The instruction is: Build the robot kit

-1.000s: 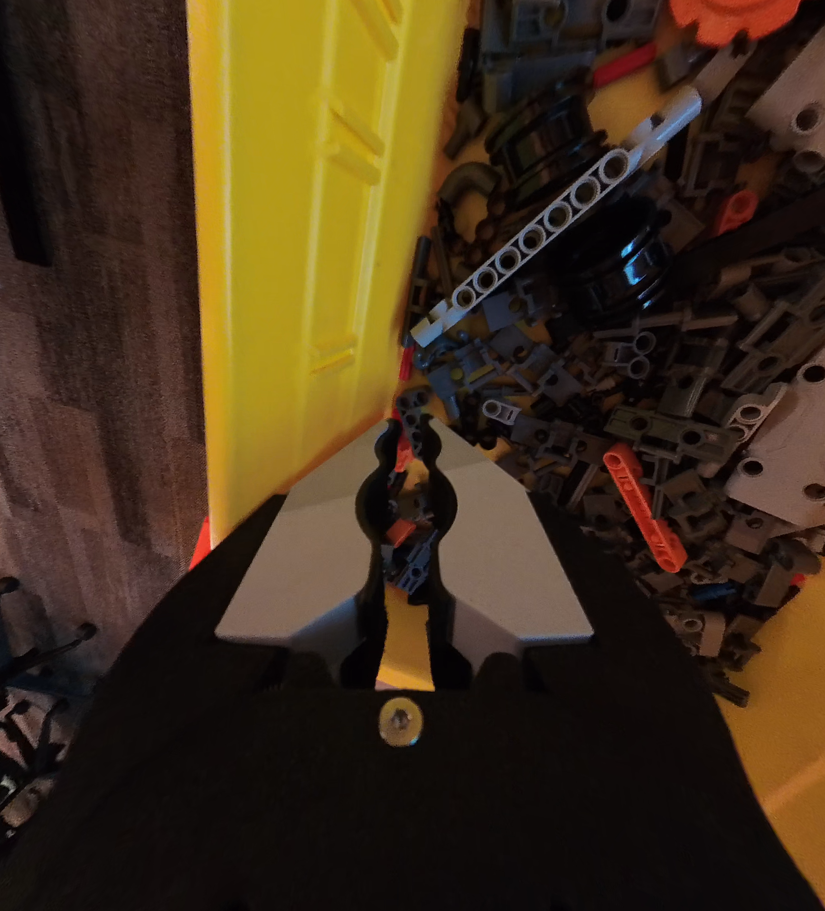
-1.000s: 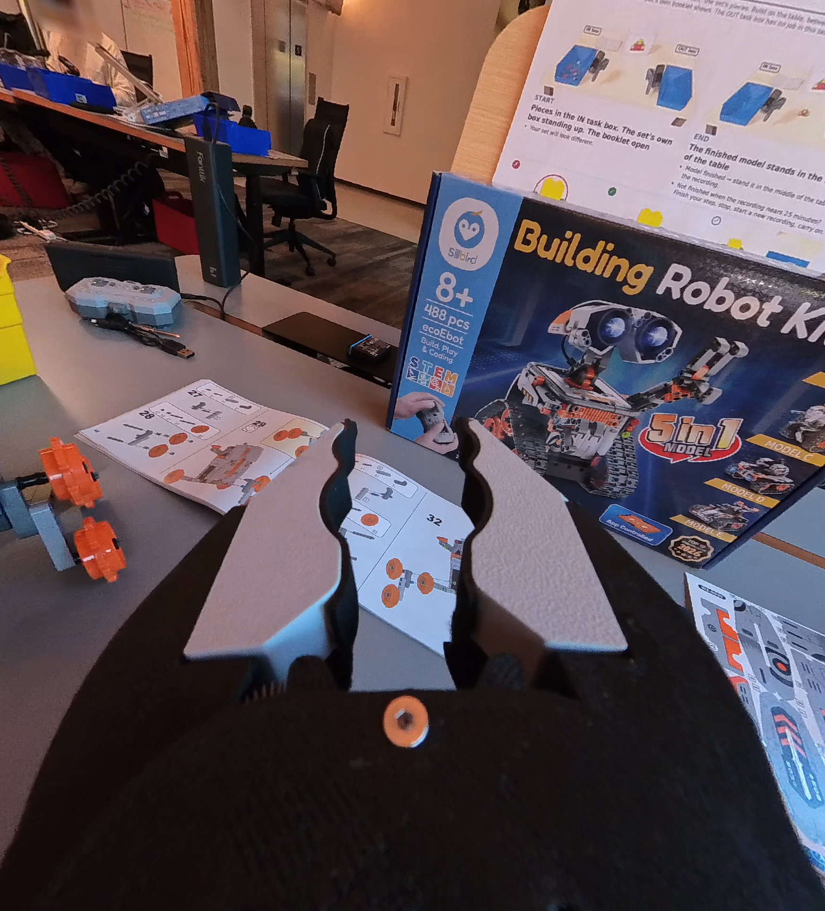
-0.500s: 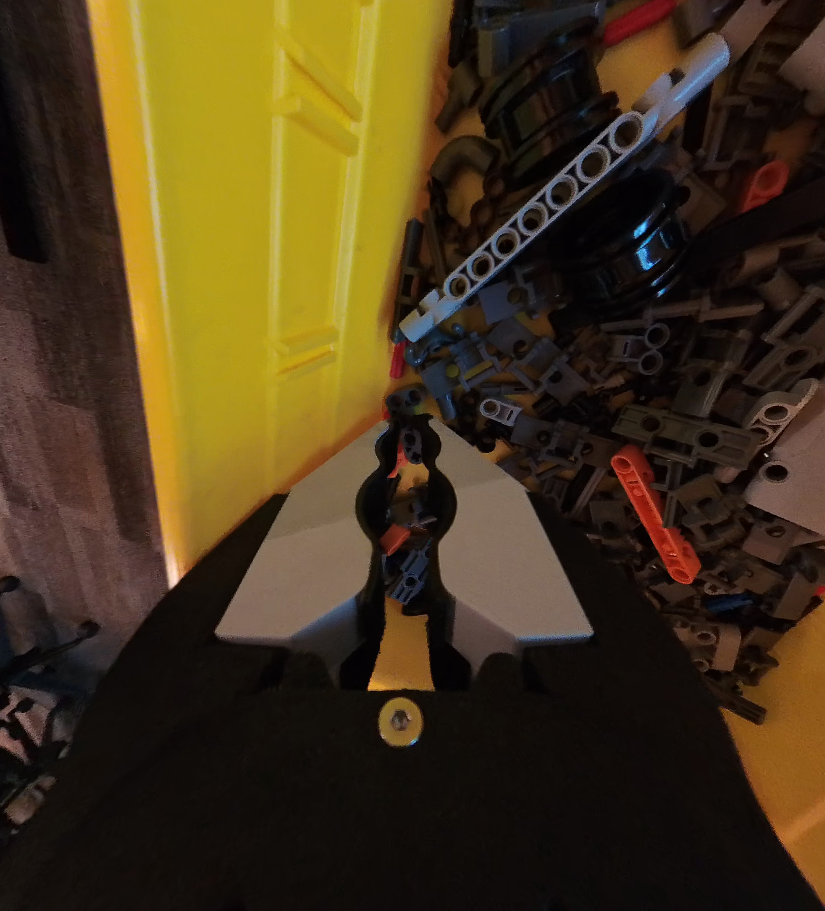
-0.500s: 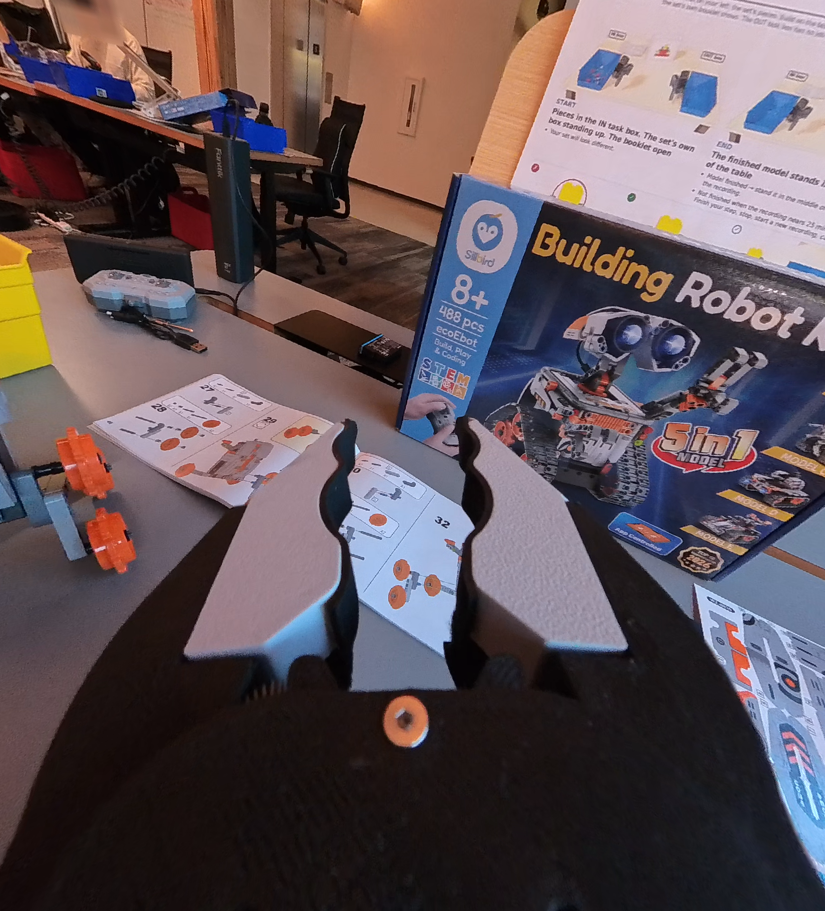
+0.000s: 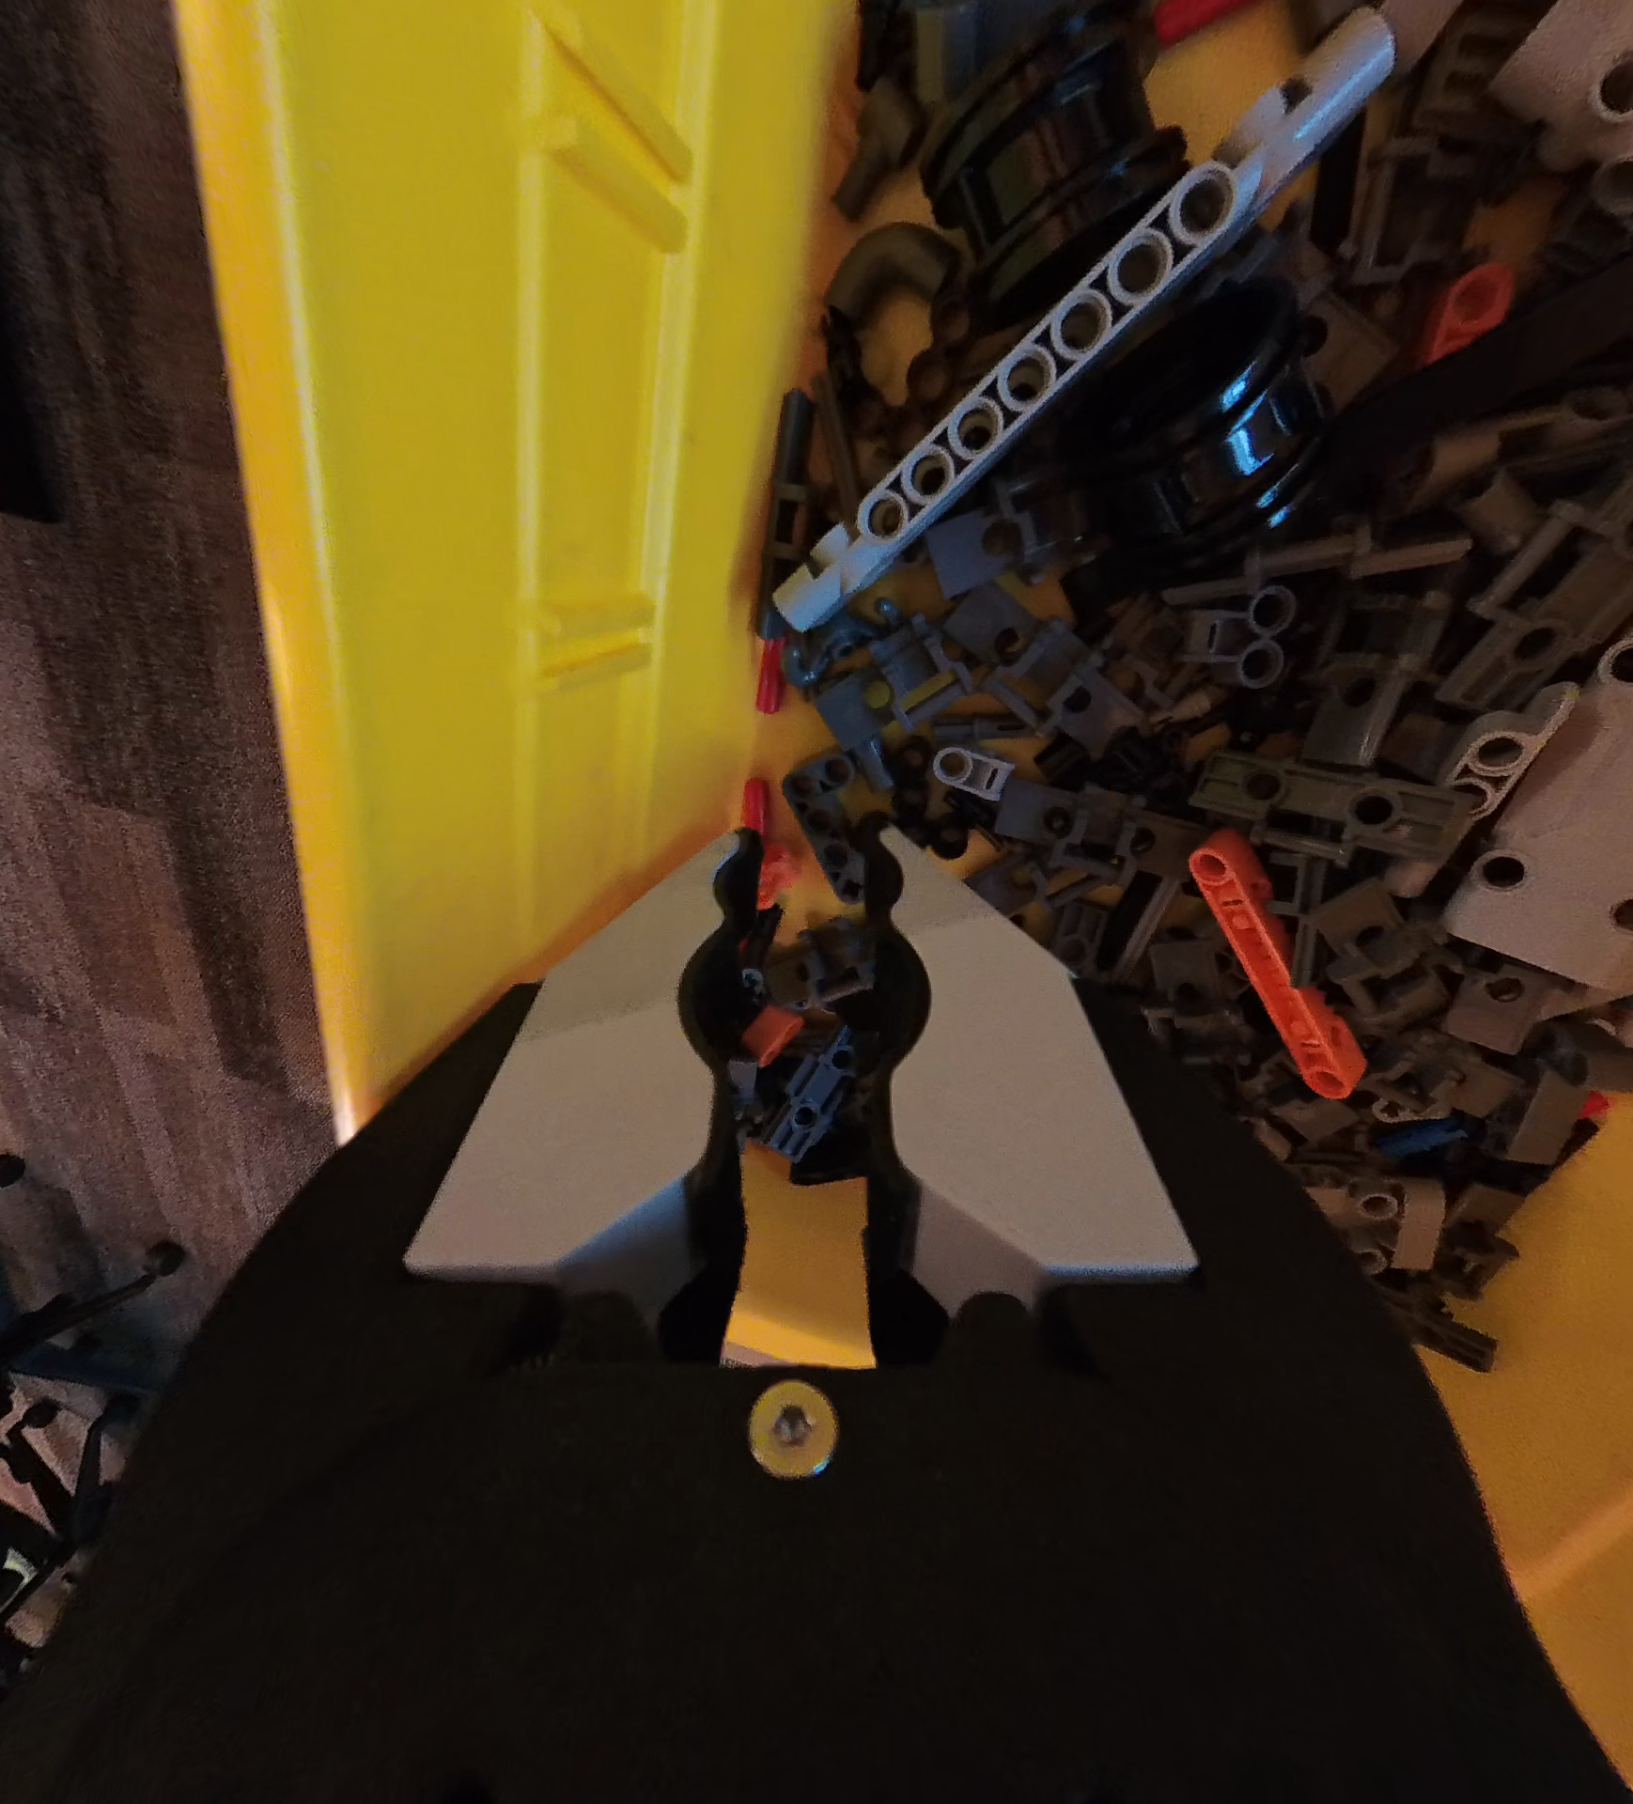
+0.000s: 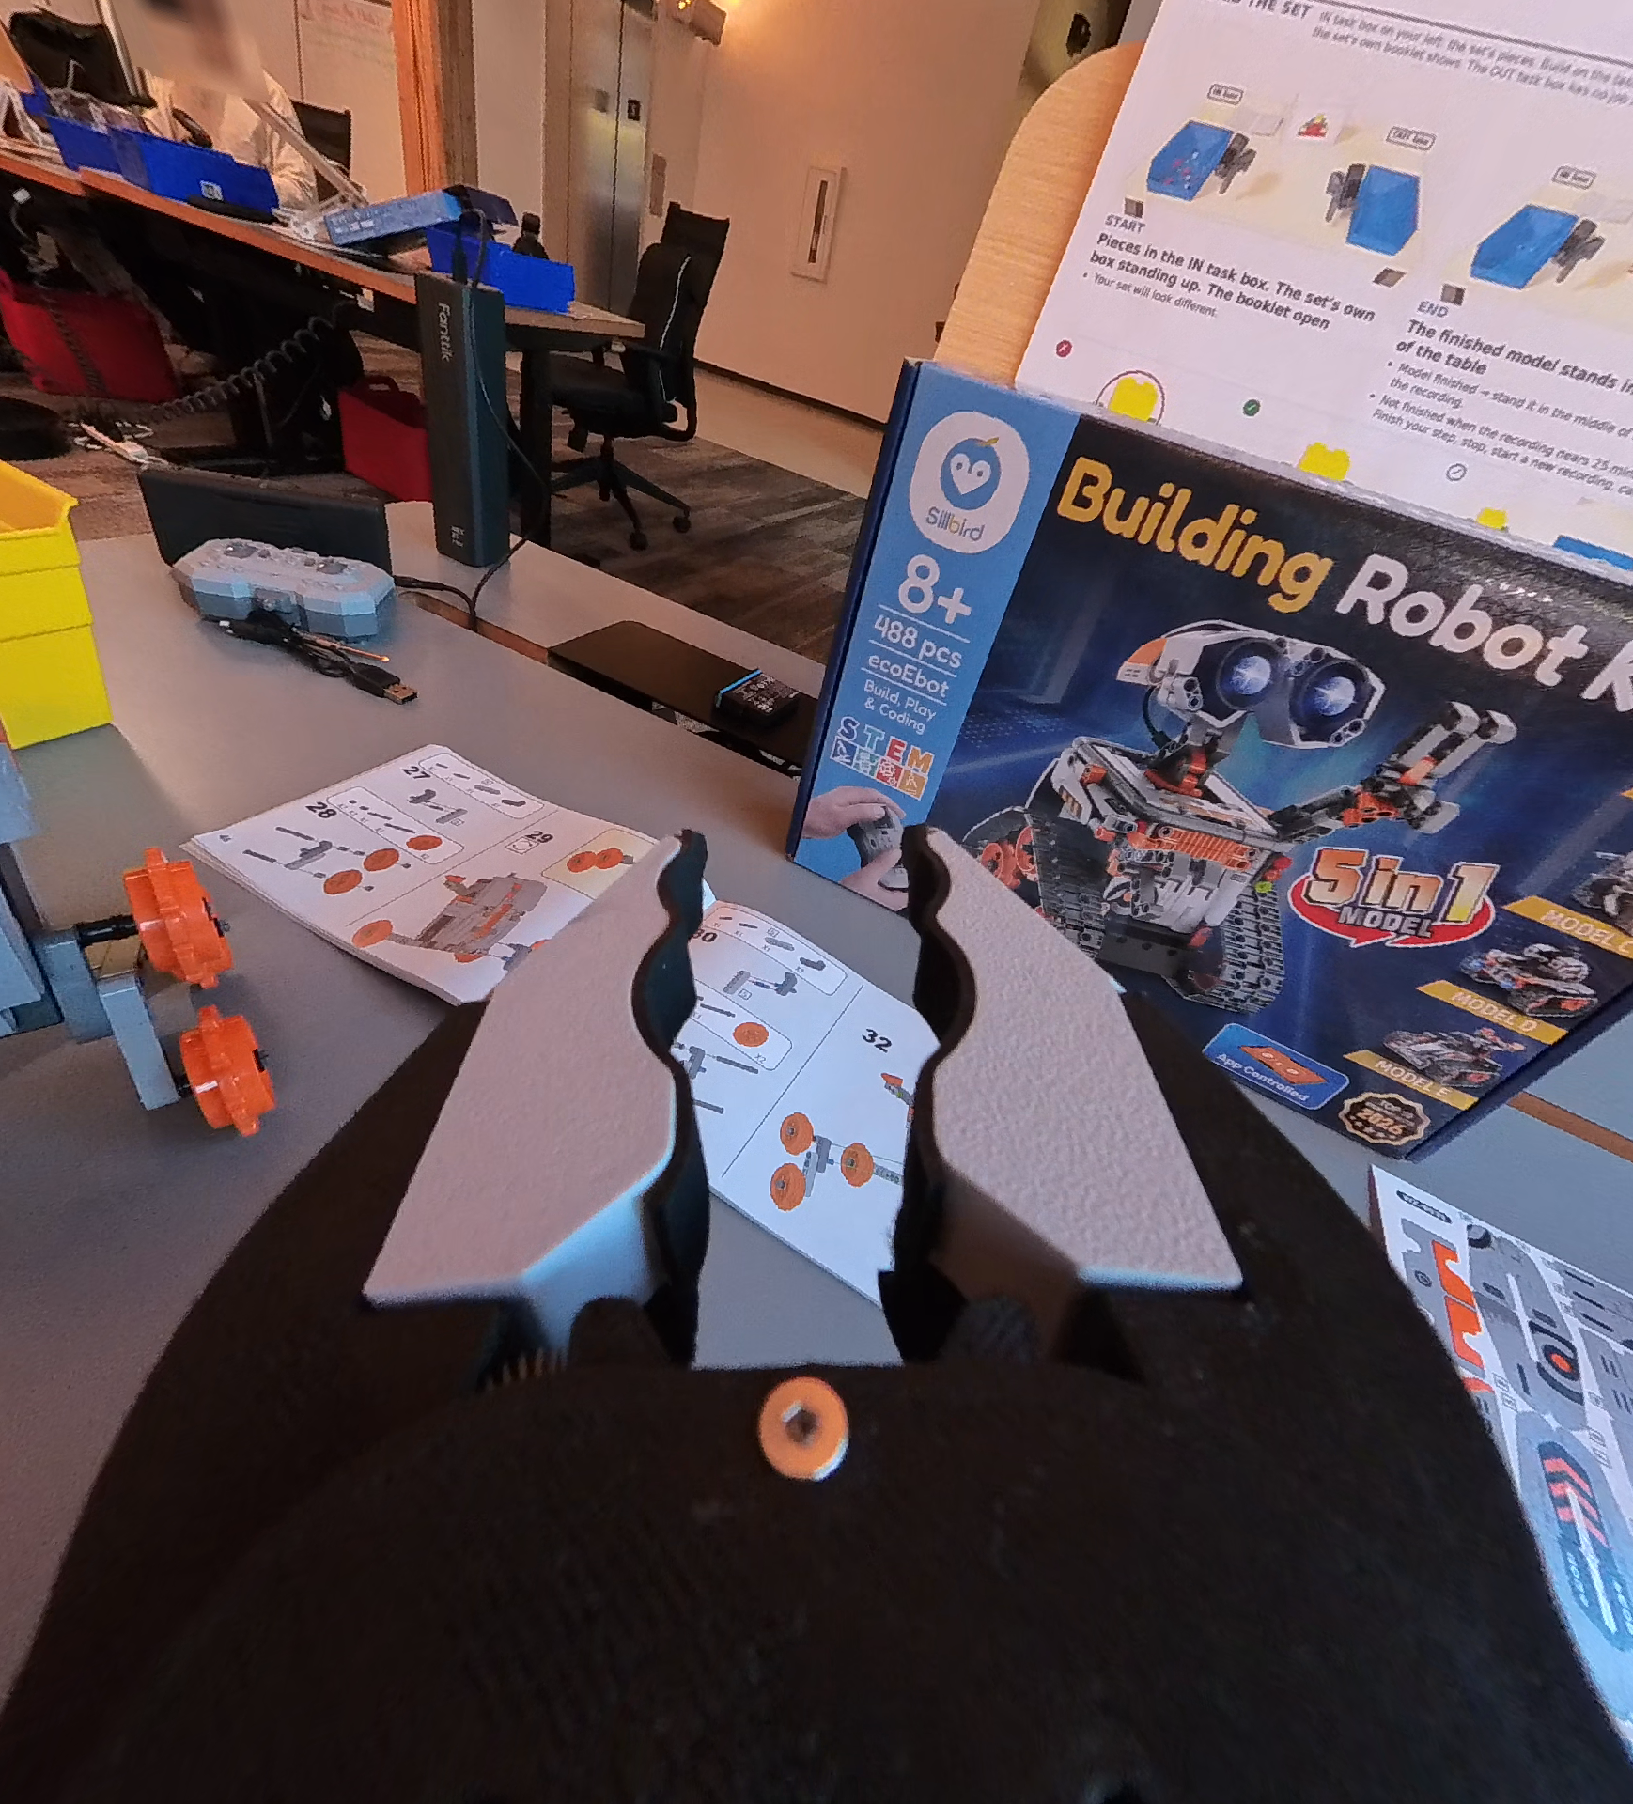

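The left gripper (image 5: 811, 844), low in the yellow plastic bin (image 5: 500, 488) of loose grey, black and orange building pieces (image 5: 1281, 742), has spread its fingers wider, gripping nothing; the right gripper (image 6: 805, 847) hovers, fingers apart and empty, above the open paper instruction booklet (image 6: 422, 859).

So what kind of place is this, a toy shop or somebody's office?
Most likely an office or lab workspace, not a shop. Behind the grey table stand long desks with blue bins and an office chair. On the table lie an open instruction booklet and a building-kit box.
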`<state>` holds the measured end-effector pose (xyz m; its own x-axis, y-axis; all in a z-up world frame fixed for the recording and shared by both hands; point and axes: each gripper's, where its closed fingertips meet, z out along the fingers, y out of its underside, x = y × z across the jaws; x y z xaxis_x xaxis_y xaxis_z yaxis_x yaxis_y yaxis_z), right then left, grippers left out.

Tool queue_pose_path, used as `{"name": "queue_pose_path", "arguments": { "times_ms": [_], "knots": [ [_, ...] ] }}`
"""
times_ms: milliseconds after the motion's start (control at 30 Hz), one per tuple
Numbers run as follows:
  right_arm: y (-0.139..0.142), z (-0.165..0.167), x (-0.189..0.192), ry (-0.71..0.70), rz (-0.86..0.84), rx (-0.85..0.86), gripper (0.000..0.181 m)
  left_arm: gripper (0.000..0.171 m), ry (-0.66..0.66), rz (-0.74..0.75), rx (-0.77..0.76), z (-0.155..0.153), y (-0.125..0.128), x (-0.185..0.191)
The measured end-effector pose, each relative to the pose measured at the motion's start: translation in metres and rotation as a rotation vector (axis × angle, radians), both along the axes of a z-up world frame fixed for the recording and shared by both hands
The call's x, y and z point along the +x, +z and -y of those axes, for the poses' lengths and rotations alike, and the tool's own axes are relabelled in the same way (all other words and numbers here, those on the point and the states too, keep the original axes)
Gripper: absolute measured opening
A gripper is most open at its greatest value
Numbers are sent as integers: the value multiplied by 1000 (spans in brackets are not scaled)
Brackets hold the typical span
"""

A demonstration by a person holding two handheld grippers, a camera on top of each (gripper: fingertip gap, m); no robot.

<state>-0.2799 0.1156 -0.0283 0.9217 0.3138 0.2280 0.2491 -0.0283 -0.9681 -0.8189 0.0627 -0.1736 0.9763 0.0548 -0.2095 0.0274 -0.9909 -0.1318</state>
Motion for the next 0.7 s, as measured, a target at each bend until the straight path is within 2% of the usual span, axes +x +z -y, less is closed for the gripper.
{"name": "queue_pose_path", "arguments": {
  "times_ms": [33,200,433,567,700],
  "knots": [
    [0,0,0,0,1,0,42,13,1,-4,5,-2,0,-1],
    [0,0,0,3,-3,0,42,6,15,26,7,-3,-3,-1],
    [1,2,-2,9,13,6,42,13,22,54,18,-3,-4,3],
    [2,3,-3,14,20,11,42,17,32,48,-10,8,-7,4],
    [2,3,-5,18,20,12,42,9,19,24,48,3,-3,-1]
  ]
}}
